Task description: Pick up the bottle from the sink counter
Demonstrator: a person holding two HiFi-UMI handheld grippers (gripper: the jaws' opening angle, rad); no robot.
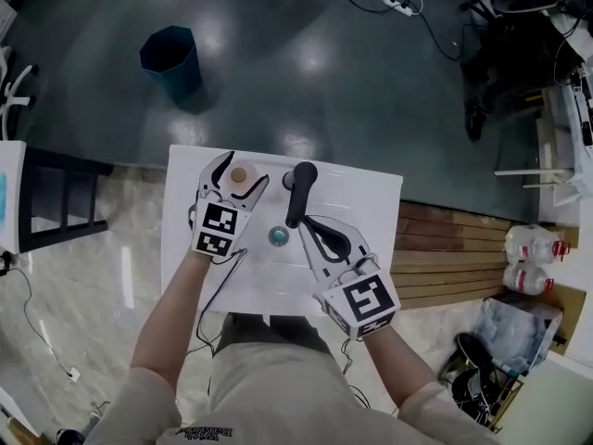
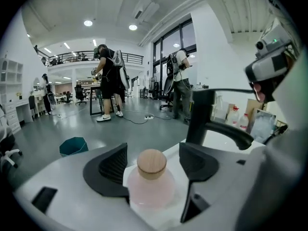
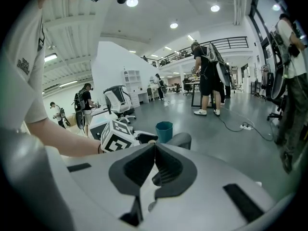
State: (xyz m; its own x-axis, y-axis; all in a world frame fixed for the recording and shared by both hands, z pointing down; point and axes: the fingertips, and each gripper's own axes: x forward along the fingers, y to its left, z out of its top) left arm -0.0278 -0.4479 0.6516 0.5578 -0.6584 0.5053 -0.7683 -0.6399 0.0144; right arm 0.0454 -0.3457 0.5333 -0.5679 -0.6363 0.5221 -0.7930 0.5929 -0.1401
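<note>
A small pinkish bottle (image 2: 151, 192) with a round wooden cap (image 1: 239, 175) stands on the white sink counter (image 1: 371, 202), left of the black faucet (image 1: 301, 191). My left gripper (image 1: 245, 168) is open with one jaw on each side of the bottle, and a narrow gap shows at the right jaw. In the left gripper view the faucet (image 2: 208, 119) rises just right of the left gripper (image 2: 153, 149). My right gripper (image 1: 306, 222) is shut and holds nothing; it hovers over the basin beside the drain (image 1: 278, 236). In its own view the right gripper (image 3: 155, 144) has its tips together.
A teal bin (image 1: 171, 58) stands on the dark floor beyond the counter. A black rack (image 1: 56, 197) is at the left. Wooden slats (image 1: 445, 248) and large water bottles (image 1: 533, 244) are at the right. People stand far off in the hall.
</note>
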